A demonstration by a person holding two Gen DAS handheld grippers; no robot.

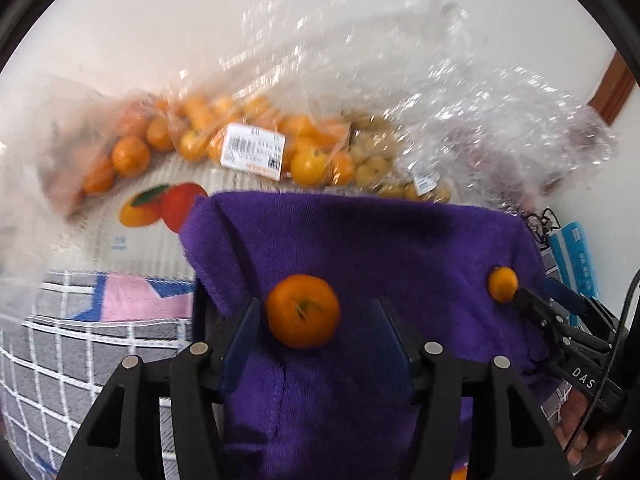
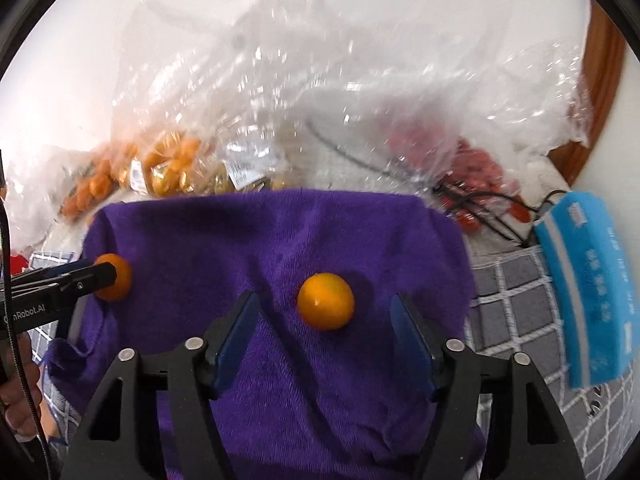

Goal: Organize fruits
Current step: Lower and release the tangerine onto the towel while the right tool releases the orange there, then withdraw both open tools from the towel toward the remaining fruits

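Observation:
A purple towel (image 1: 360, 240) (image 2: 280, 232) is spread in front of both grippers. On it lie two loose fruits. In the left wrist view, a mandarin (image 1: 303, 311) with a green stem sits between the blue pads of my left gripper (image 1: 318, 304). The left pad is close to it, while the right pad stands clear, so the gripper is open. In the right wrist view, a smooth orange fruit (image 2: 325, 306) lies between the wide-apart pads of my right gripper (image 2: 324, 298), touching neither. Each gripper also shows at the edge of the other's view.
Clear plastic bags of mandarins (image 1: 240, 136), small yellow fruits (image 1: 372, 160) and red fruits (image 2: 476, 172) are piled behind the towel. A blue tissue pack (image 2: 588, 288) and black cables lie to the right. A grey checked cloth (image 1: 60, 360) covers the surface.

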